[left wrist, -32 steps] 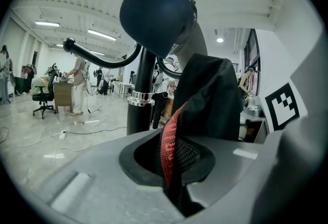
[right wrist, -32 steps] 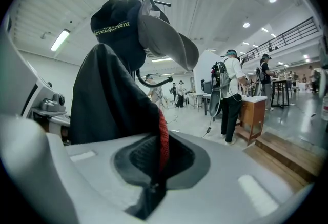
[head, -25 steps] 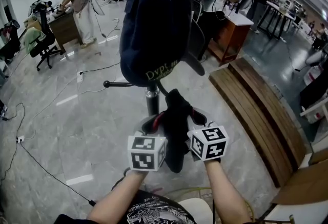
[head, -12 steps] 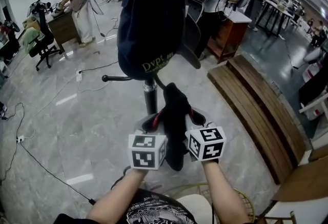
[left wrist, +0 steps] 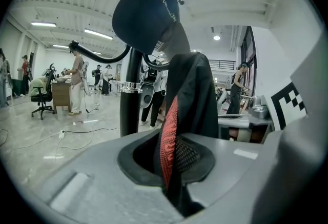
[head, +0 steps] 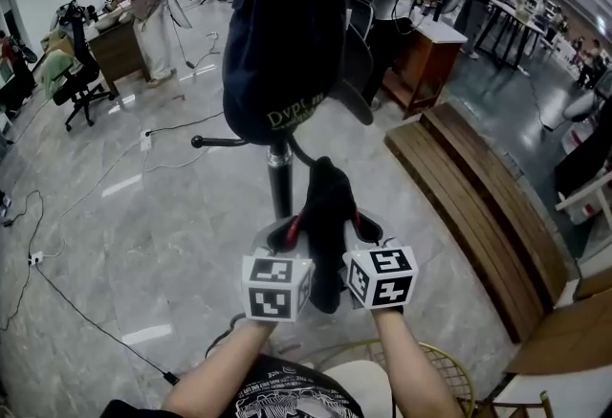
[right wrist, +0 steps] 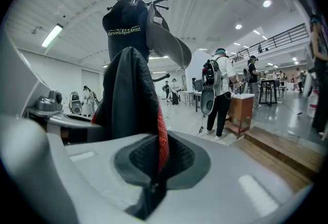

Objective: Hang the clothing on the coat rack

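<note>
The coat rack (head: 280,179) stands at the centre of the head view. Its dark pole rises from the grey marble floor (head: 143,244), and curved hooks branch off near the top. A navy baseball cap (head: 282,33) with pale lettering on its band hangs from the upper hooks and fills the upper middle of the frame. Just below it, in the lower centre, a black garment (head: 325,215) rises in a limp peak in front of the pole, between the two grippers. The left gripper (head: 287,236) is clamped on its left side and the right gripper (head: 365,234) on its right. Each gripper view shows the jaws pinched together with cloth running down through them. The garment is black fabric with a red mesh strip (left wrist: 168,136) along one edge; what kind of clothing it is cannot be told. It looks light, soft and floppy, so it will likely sag and slide rather than hold a shape. A grip close to the top fold, with the grippers spread apart, would probably keep a span taut enough to drop over a free hook.
</note>
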`<state>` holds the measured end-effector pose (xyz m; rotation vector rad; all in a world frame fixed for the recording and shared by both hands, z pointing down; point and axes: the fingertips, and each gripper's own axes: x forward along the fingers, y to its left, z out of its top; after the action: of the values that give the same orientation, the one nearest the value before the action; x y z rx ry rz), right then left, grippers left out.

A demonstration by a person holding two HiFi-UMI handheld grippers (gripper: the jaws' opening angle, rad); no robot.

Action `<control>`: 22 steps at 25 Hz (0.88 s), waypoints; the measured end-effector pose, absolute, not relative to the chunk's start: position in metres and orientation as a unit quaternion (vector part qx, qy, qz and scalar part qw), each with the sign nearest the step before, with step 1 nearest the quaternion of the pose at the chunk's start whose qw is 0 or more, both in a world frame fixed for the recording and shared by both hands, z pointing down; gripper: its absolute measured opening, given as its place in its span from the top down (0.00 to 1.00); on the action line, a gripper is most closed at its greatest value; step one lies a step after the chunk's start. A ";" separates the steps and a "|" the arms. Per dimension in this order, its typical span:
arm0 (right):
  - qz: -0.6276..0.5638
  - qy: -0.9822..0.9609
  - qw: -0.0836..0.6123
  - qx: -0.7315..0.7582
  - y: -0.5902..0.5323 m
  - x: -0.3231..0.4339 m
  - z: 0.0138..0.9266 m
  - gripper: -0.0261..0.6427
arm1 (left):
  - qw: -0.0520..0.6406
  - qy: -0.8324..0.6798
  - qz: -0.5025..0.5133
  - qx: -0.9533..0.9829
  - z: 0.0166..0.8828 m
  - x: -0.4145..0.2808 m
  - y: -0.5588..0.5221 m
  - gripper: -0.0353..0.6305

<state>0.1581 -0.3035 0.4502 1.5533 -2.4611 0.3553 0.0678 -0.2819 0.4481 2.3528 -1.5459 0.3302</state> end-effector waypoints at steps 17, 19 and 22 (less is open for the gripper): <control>0.121 -0.835 0.113 0.525 -0.293 0.153 0.453 0.93 | 0.154 -0.526 0.100 0.831 0.444 0.070 -0.270 0.91; 0.120 -0.835 0.115 0.525 -0.293 0.152 0.453 0.93 | 0.153 -0.526 0.101 0.831 0.445 0.070 -0.269 0.91; 0.119 -0.835 0.116 0.524 -0.292 0.152 0.452 0.93 | 0.150 -0.527 0.104 0.830 0.448 0.069 -0.269 0.91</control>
<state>0.1523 -0.2918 0.4516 1.5355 -2.4459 0.3479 0.0686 -0.2685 0.4477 2.3841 -1.5143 0.2986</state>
